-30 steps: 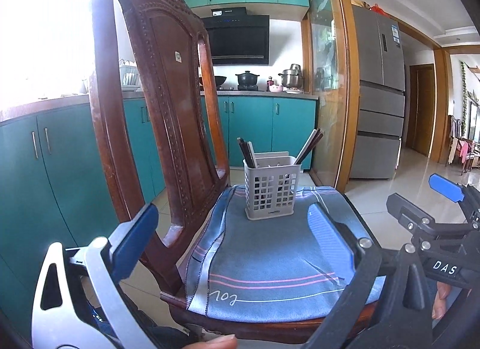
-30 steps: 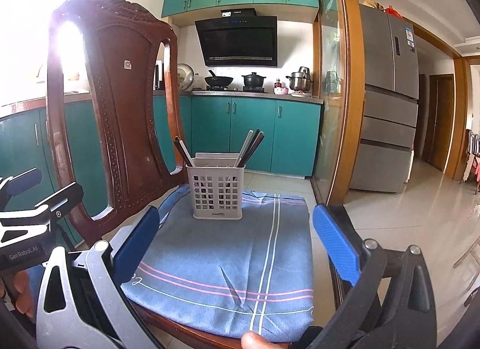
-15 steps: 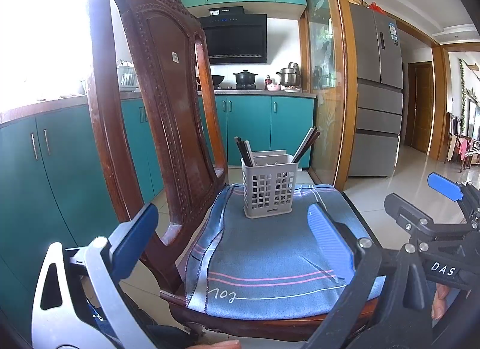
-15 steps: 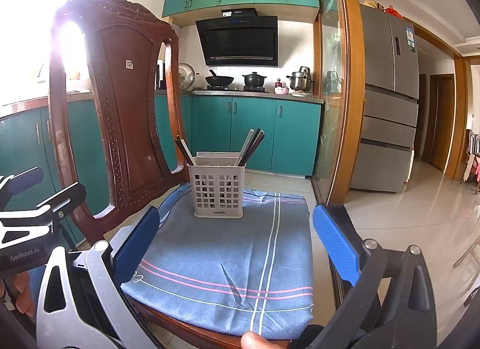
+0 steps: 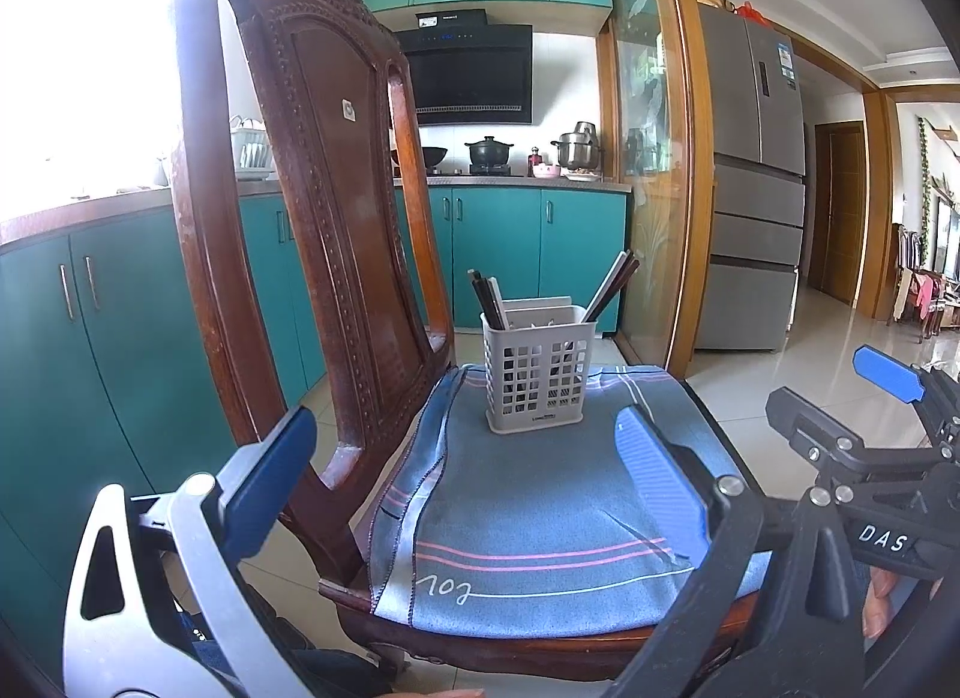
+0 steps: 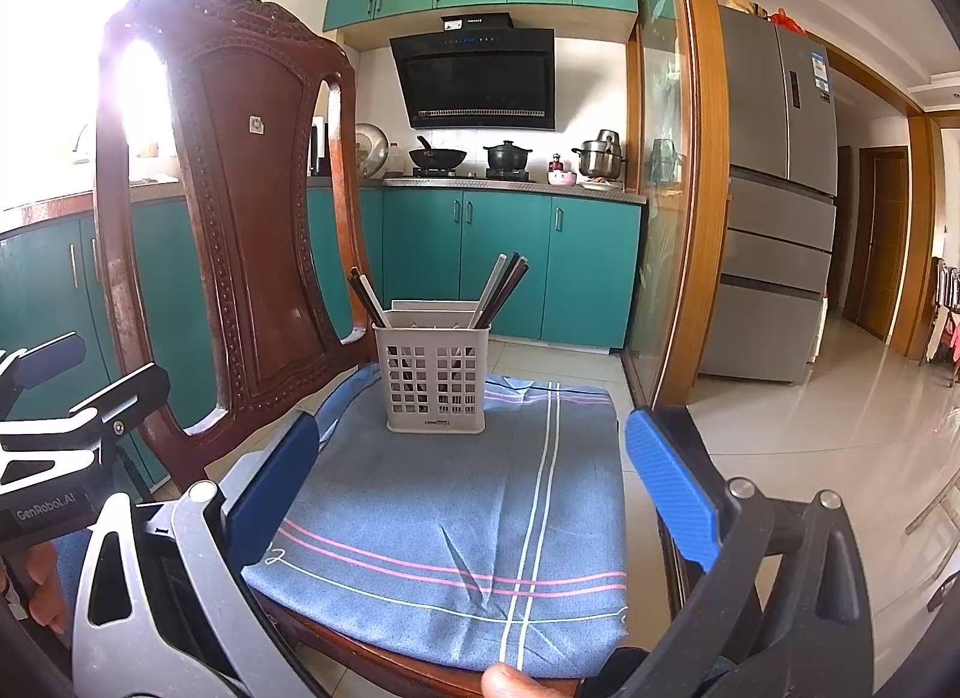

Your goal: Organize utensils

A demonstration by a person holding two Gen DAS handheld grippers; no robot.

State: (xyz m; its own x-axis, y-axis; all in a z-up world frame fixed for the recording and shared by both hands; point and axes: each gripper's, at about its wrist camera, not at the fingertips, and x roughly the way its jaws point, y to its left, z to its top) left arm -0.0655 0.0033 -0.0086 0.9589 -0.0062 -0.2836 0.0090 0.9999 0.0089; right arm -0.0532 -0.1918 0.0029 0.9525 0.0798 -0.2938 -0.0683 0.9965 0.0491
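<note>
Blue-padded left gripper [image 5: 462, 476] and right gripper [image 6: 474, 482] hover level before the utensil basket [image 6: 435, 380], jaws wide apart, empty.

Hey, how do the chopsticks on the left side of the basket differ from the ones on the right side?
The left chopsticks lean left, toward the chair back; the right chopsticks lean right. The left bunch looks smaller and reaches less high above the white basket than the right bunch. Both mix dark and pale sticks and stand inside the same basket on the blue cloth.
</note>
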